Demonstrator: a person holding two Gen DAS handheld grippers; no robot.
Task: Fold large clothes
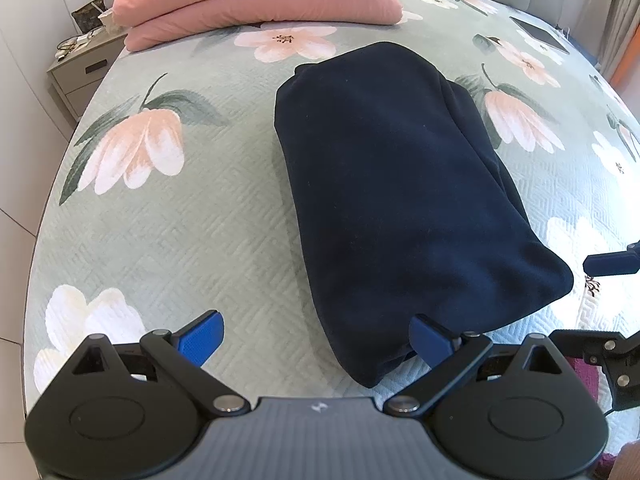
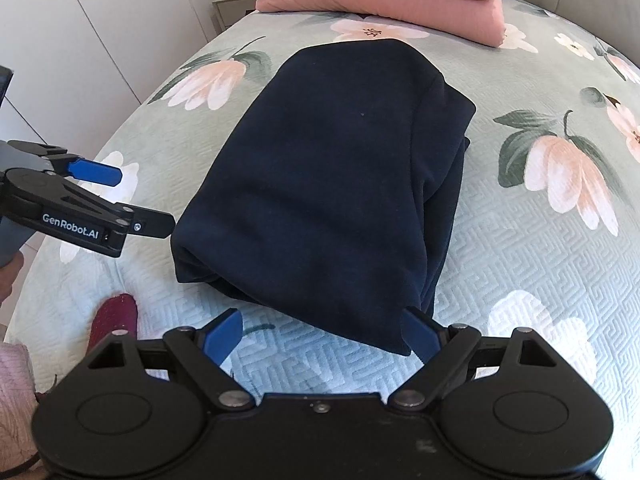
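Observation:
A dark navy garment (image 1: 400,200) lies folded into a thick long bundle on the floral bedspread (image 1: 180,248); it also shows in the right wrist view (image 2: 332,176). My left gripper (image 1: 316,340) is open at the bundle's near left corner, its right finger touching the cloth edge. My right gripper (image 2: 324,336) is open at the near right corner, its right finger against the fold. The left gripper also shows from the side in the right wrist view (image 2: 132,200), open and beside the bundle.
Two pink pillows (image 1: 256,0) are stacked at the head of the bed. A grey nightstand (image 1: 80,76) stands at the left. A dark tablet (image 1: 540,34) lies at the far right of the bed. The bed edge drops off at the left.

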